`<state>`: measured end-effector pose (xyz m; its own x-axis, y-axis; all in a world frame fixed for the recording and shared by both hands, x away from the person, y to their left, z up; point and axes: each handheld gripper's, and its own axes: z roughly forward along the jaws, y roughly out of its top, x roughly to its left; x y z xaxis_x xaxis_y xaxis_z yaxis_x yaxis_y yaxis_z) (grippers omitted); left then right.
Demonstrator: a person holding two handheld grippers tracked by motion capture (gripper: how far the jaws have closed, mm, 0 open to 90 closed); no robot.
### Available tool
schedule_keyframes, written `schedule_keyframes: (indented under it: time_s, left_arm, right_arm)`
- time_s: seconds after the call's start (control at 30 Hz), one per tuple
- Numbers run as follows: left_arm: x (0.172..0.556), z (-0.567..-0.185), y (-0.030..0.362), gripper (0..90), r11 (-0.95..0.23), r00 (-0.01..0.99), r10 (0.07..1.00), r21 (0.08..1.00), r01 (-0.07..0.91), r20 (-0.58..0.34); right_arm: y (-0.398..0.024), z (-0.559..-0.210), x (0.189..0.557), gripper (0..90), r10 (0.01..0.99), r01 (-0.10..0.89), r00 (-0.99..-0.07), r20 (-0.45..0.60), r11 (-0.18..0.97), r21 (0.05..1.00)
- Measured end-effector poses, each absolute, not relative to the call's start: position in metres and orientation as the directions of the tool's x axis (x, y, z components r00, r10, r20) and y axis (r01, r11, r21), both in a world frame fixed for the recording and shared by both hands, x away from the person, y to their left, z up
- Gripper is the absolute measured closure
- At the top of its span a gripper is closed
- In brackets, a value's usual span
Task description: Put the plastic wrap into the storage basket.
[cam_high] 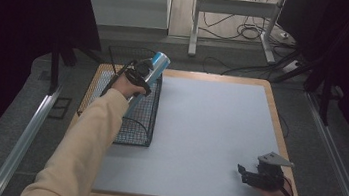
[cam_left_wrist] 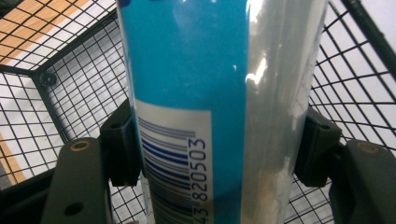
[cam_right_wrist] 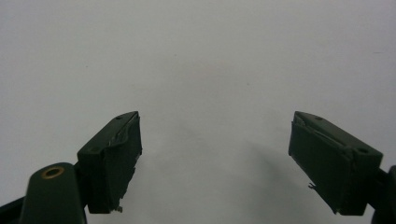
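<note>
A blue and silver can (cam_high: 153, 69) with a barcode label (cam_left_wrist: 175, 154) is held tilted above a black wire basket (cam_high: 132, 118) at the table's left side. My left gripper (cam_high: 137, 76) is shut on the can, its black jaws pressing both sides of it (cam_left_wrist: 217, 149). In the left gripper view the basket's mesh (cam_left_wrist: 70, 79) lies right behind the can. My right gripper (cam_high: 253, 175) rests low at the table's front right, open, with nothing between its jaws (cam_right_wrist: 215, 163) but the bare grey mat.
A grey mat (cam_high: 203, 132) covers the wooden table (cam_high: 272, 105). Beyond the far edge stand a metal table frame (cam_high: 233, 14) and loose cables (cam_high: 251, 34) on the floor. Dark curtains flank both sides.
</note>
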<state>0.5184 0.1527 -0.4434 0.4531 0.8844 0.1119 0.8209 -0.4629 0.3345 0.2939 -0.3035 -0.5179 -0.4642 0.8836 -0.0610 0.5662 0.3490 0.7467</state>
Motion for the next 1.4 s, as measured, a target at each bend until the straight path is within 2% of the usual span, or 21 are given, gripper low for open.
schedule_keyframes:
  time_s: [0.57,0.8,1.1,1.17,1.3,1.4]
  left_arm:
    - [0.519,-0.445,0.153,30.7,-0.463,0.447,0.885,0.367,0.807,0.133]
    - [0.514,-0.440,0.152,18.9,-0.472,0.462,0.879,0.364,0.803,0.121]
    - [0.486,-0.407,0.160,16.8,-0.393,0.436,0.899,0.518,0.760,0.043]
    - [0.478,-0.400,0.157,17.0,-0.385,0.446,0.895,0.546,0.744,0.022]
    - [0.462,-0.386,0.148,17.1,-0.410,0.473,0.880,0.572,0.711,0.042]
    - [0.447,-0.376,0.142,17.2,-0.401,0.499,0.867,0.611,0.682,0.012]
  right_arm:
    - [-0.303,-0.518,0.294,17.6,0.883,0.567,-0.466,-0.062,0.351,0.745]
    - [-0.303,-0.518,0.293,17.5,0.881,0.567,-0.469,-0.059,0.351,0.745]
    - [-0.303,-0.517,0.293,17.5,0.883,0.565,-0.466,-0.058,0.348,0.748]
    - [-0.303,-0.517,0.293,17.6,0.882,0.565,-0.467,-0.059,0.349,0.748]
    - [-0.302,-0.516,0.293,17.5,0.882,0.564,-0.467,-0.059,0.349,0.749]
    - [-0.302,-0.516,0.293,17.5,0.883,0.564,-0.466,-0.060,0.348,0.749]
